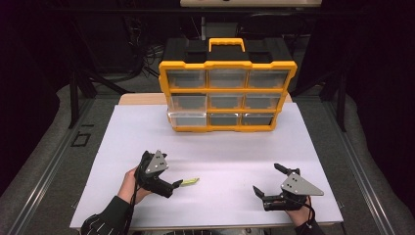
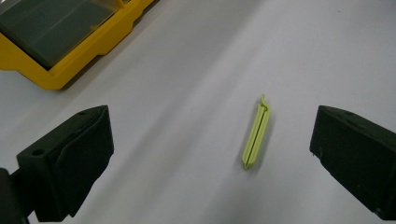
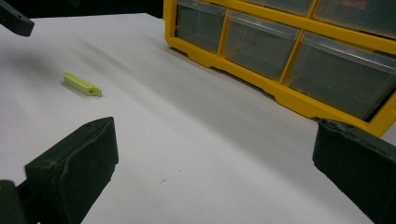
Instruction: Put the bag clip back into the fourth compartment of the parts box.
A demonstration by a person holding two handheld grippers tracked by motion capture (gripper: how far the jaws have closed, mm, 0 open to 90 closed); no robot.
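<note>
Where spread jaws flank it, green clip

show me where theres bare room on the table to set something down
The white table top is bare between the yellow organizer and the two claws, widest across the middle. The strip between the left claw and right claw is free too, apart from the small green clip lying by the left claw. The back edge is crowded by the organizer.

Two black tools, left and right, each topped by a grey three-cornered screwed plate; dark white-striped sleeves.
</note>
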